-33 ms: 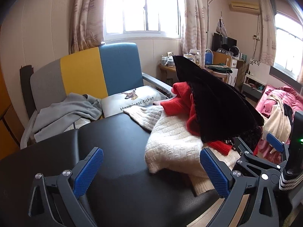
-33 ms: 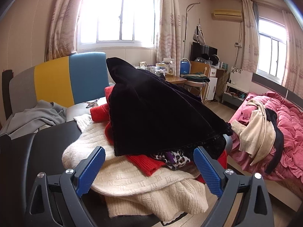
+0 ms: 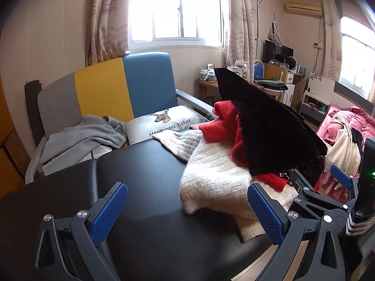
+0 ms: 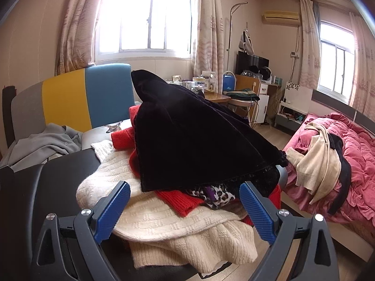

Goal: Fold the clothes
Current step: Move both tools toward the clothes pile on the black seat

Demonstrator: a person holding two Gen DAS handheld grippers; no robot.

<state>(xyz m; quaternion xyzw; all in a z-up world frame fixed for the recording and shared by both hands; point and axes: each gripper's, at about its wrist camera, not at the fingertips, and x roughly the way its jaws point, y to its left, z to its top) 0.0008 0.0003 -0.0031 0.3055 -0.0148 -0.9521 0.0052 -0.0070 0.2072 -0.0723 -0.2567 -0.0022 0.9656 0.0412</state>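
We find no difference from the earlier frame: both grippers and the clothes lie as before.

The left gripper (image 3: 187, 213) is wide open and holds nothing; its blue pads (image 3: 109, 208) hover above the bare black tabletop (image 3: 140, 168). The right gripper (image 4: 185, 210) is likewise wide open and empty, with its pads on either side of the near face of the clothes pile (image 4: 187, 164); whether they touch the fabric we cannot tell from this angle.

The pile sits at the right end of the tabletop. A cream knitted sweater (image 4: 178, 229) lies at the bottom and hangs over the near edge. A red garment (image 4: 180, 201) lies on it, a small leopard-print piece (image 4: 218, 194) shows at the near side, and a black velvet garment (image 4: 192, 135) stands tented on top.

The left and middle of the tabletop are free for movement. Beyond the far edge stands a chair (image 3: 103, 93) with grey, yellow and blue back panels, carrying a grey garment (image 3: 84, 138) and a white cushion (image 3: 164, 121).

The left wrist view alone shows the right gripper from the side, next to the pile, and the cushion's full print. The right wrist view alone shows the leopard-print piece clearly and the bed (image 4: 358, 175) with a beige garment (image 4: 321, 161), to the right.
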